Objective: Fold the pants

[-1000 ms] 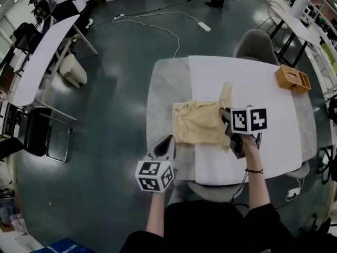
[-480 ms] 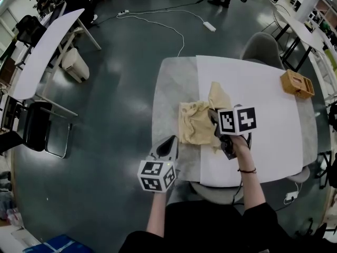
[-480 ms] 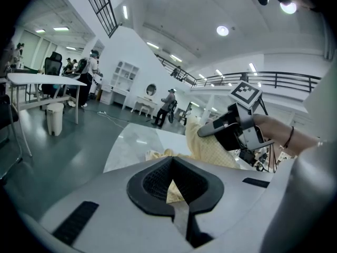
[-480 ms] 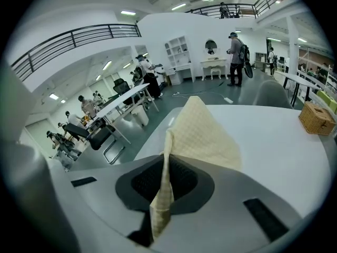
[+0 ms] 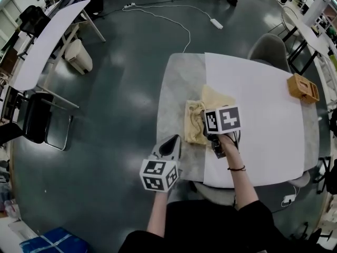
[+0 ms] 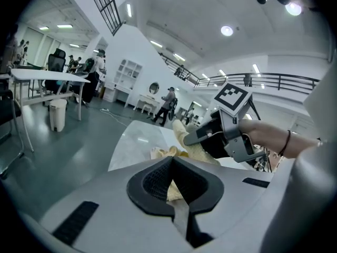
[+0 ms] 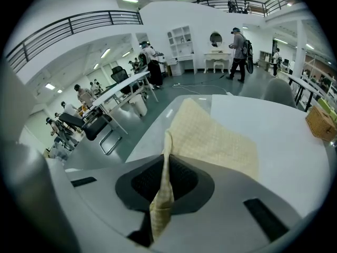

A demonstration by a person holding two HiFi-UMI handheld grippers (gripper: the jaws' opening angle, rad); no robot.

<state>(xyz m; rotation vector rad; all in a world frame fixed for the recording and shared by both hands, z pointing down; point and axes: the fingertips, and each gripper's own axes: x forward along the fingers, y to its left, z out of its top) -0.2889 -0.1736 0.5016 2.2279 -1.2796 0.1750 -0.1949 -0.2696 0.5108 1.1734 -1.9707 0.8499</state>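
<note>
The pale yellow pants (image 5: pixel 195 121) lie bunched on the left part of the grey table (image 5: pixel 176 96), half on the white sheet (image 5: pixel 258 115). My right gripper (image 5: pixel 209 133) hangs just over them, shut on a fold of the cloth. In the right gripper view the pants (image 7: pixel 216 136) run up through the shut right gripper (image 7: pixel 166 167). My left gripper (image 5: pixel 170 141) hovers at the table's near left corner, apart from the cloth, jaws together and holding nothing. In the left gripper view the pants (image 6: pixel 176 152) and the right gripper (image 6: pixel 192 137) lie beyond the left gripper (image 6: pixel 171 174).
A small wooden box (image 5: pixel 303 87) stands at the table's far right. A grey chair (image 5: pixel 268 49) is behind the table and another (image 5: pixel 210 191) is at its near edge. A long white table (image 5: pixel 45 41), a black chair (image 5: pixel 37 123) and a cable with a power strip (image 5: pixel 216 23) are on the left.
My right gripper has carried its fold of the pants leftward and lower, so the cloth is now a narrower heap. The left gripper has stayed about where it was.
</note>
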